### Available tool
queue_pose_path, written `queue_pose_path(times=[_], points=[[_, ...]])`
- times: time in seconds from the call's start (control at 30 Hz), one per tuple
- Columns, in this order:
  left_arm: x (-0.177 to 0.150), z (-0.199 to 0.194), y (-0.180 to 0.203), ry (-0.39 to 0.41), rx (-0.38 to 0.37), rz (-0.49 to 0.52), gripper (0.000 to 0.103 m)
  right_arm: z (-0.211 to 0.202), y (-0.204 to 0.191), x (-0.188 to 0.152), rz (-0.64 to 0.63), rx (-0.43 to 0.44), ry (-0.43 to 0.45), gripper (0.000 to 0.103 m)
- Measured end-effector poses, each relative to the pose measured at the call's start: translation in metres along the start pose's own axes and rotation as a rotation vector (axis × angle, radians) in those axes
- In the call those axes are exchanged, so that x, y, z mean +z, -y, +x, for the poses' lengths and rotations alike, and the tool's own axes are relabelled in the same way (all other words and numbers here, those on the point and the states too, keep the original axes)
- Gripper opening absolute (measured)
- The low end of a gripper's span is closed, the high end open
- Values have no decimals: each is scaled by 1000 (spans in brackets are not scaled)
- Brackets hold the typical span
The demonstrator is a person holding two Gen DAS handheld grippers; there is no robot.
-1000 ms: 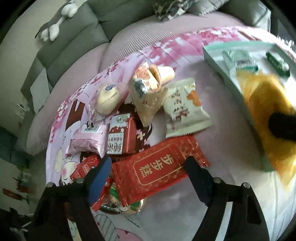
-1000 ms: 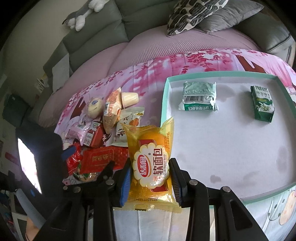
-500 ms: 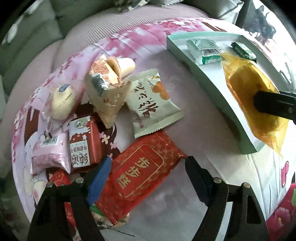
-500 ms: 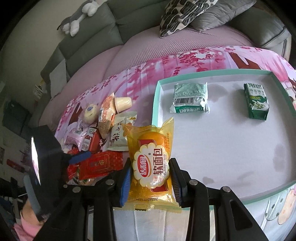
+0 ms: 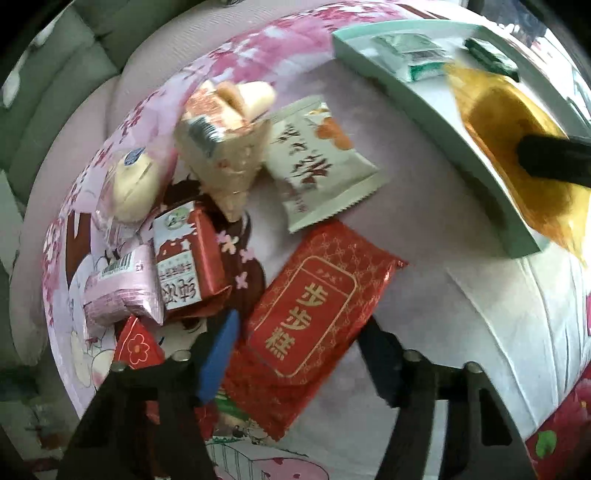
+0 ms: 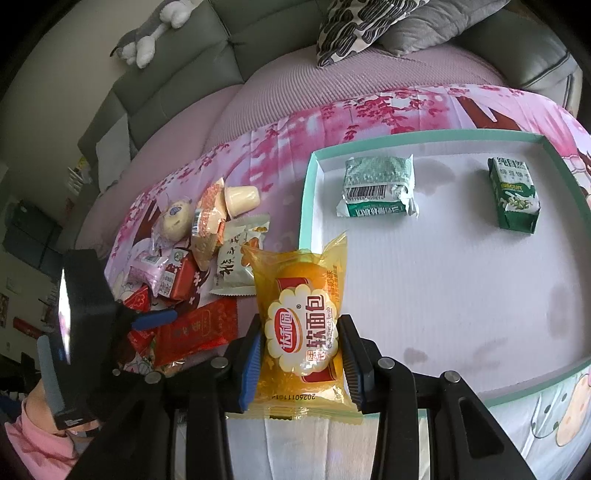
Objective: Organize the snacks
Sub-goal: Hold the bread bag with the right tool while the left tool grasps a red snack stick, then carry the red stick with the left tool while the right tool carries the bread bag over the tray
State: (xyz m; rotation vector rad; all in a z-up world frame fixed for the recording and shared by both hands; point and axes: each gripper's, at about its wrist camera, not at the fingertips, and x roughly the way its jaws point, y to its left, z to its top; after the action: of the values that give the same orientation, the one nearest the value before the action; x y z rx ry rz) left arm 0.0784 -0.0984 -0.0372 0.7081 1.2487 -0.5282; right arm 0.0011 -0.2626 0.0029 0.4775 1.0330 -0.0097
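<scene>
While snack packets [image 5: 207,206] crowd it, red pouch [image 5: 314,310] lies uncovered.

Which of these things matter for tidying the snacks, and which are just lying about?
For the job: yellow bread packet in the right tongs; teal tray; red packet between the open left tongs.
Lying about: patterned pillow, plush toy.

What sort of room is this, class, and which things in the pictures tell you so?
Probably a living room at home: a grey sofa with a patterned cushion and a plush toy, and snacks spread on a pink flowered cloth.
</scene>
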Motion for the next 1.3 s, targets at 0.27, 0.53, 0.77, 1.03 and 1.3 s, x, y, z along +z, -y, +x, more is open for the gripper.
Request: queue_pose_path(times=[0.27,0.53,0.77,1.03,1.3], points=[[8,-12,-19,73,17,-107,30,0,2,0,6,7,-5,41],[19,5,-35,70,30,-136,25,3,1,-1,3,6,-15,41],[19,2,-31,97,93,-140,17,5,1,-2,-7,0,-19,41],[-4,-39,-40,243,28,-300,11,4,-1,-2,-9,9,-18,41],[-17,-81,-46,398,-39,-487,11,1,-1,-1,-11,18,-14,41]])
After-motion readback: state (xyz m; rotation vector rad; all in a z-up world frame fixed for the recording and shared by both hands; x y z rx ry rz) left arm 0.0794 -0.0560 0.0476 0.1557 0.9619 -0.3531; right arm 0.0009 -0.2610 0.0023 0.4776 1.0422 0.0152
